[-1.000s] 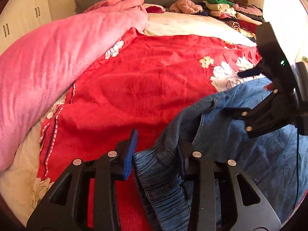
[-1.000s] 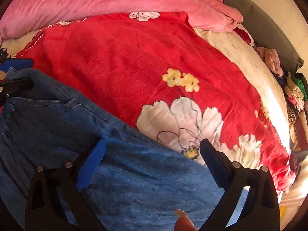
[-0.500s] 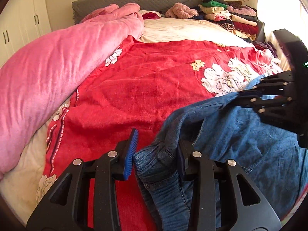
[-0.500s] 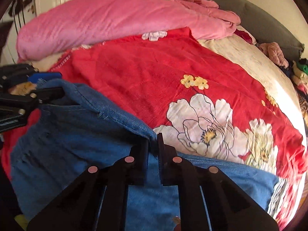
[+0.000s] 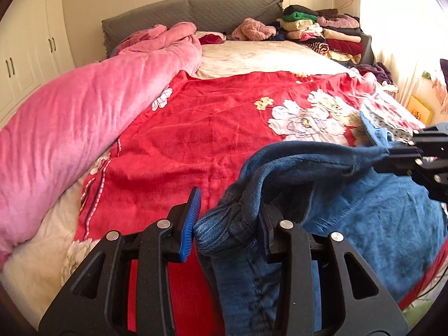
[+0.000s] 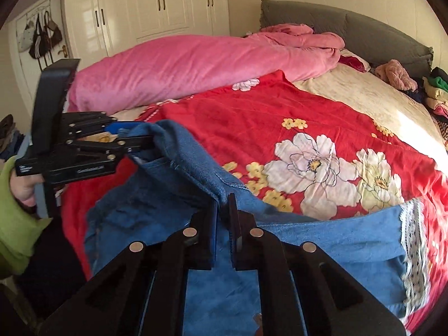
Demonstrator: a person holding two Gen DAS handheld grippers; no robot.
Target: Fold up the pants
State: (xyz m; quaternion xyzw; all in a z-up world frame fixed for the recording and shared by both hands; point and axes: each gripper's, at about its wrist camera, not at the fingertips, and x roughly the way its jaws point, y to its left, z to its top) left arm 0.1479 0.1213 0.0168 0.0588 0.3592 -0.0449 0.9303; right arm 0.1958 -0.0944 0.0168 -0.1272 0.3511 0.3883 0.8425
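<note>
Blue denim pants [image 5: 372, 224] hang between both grippers above the red flowered blanket [image 5: 212, 128]. My left gripper [image 5: 228, 218] is shut on a bunched corner of the waistband [image 5: 224, 226]. My right gripper [image 6: 223, 210] is shut on the waistband edge [image 6: 196, 162] further along; it also shows at the right in the left wrist view [image 5: 414, 154]. The left gripper shows at the left in the right wrist view [image 6: 126, 140]. A lace-trimmed hem [image 6: 414, 246] lies on the blanket.
A rolled pink duvet [image 5: 70, 128] lies along the bed's left side. A grey headboard [image 5: 196, 11] and stacked folded clothes [image 5: 316, 33] are at the far end. White wardrobes [image 6: 156, 2] stand behind. A green sleeve [image 6: 14, 210] is at the left.
The right gripper closed on the waistband edge. Both grippers lifted the pants higher and the waistband now stretches between them.
</note>
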